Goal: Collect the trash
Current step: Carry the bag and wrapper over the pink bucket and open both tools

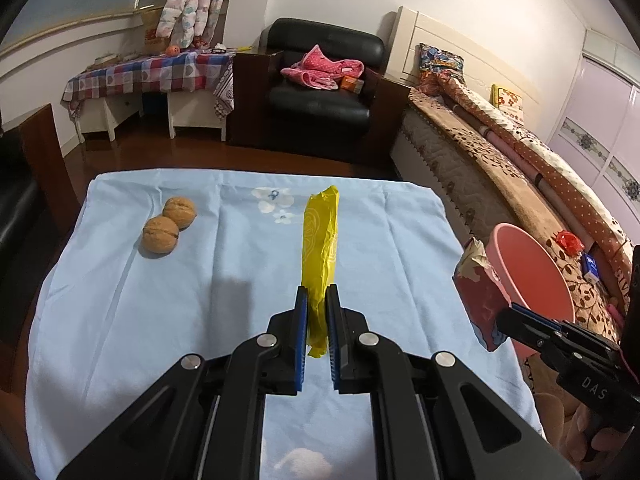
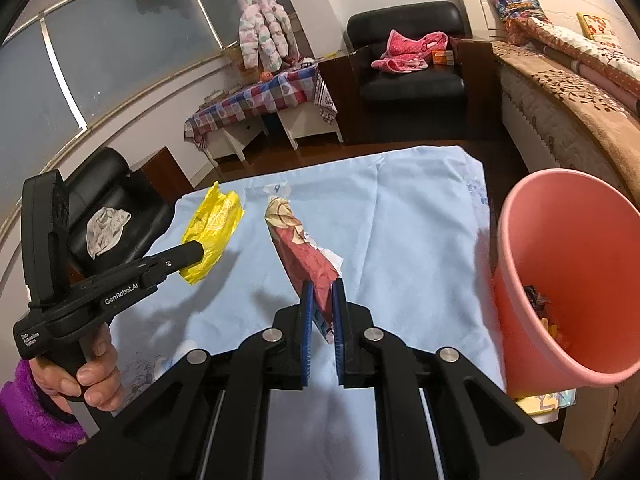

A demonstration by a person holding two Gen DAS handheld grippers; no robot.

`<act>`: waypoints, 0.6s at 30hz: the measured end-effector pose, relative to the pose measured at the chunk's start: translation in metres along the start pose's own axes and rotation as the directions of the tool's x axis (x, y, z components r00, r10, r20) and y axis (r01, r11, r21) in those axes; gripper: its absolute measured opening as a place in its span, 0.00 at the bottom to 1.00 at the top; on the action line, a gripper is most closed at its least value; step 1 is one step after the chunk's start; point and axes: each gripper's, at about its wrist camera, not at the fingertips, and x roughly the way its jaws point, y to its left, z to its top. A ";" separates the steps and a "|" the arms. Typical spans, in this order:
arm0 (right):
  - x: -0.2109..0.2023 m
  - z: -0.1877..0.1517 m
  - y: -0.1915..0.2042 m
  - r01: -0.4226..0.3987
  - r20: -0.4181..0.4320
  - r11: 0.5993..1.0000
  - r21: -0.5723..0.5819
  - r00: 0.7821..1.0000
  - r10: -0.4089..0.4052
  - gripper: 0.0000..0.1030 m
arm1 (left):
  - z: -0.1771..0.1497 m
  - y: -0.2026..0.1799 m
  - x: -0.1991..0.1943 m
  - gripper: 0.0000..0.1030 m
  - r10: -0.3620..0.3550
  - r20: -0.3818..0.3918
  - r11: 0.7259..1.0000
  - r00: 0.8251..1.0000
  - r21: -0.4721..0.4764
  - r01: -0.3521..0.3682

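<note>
My left gripper [image 1: 317,300] is shut on a yellow plastic wrapper [image 1: 320,240] and holds it above the light blue cloth [image 1: 200,300]; the left gripper [image 2: 196,256] and the wrapper [image 2: 210,224] also show in the right wrist view. My right gripper [image 2: 323,292] is shut on a red crumpled snack wrapper [image 2: 304,256], held above the cloth; the right gripper [image 1: 502,316] and that wrapper [image 1: 480,296] also show in the left wrist view. A pink bin [image 2: 568,240] with some trash inside stands just right of the table, also in the left wrist view [image 1: 528,272].
Two walnuts [image 1: 168,224] lie on the cloth at far left. A bed [image 1: 500,168] runs along the right, behind the bin. A black armchair [image 1: 320,92] and a checked-cloth table [image 1: 152,76] stand at the back. Another black chair [image 2: 108,216] is at the left.
</note>
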 end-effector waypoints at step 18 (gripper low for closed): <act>-0.053 -0.007 -0.056 0.041 0.114 0.992 0.122 0.992 -0.055 0.09 | 0.004 -0.061 -0.003 0.08 -0.070 -0.002 0.993 0.998 0.097 0.070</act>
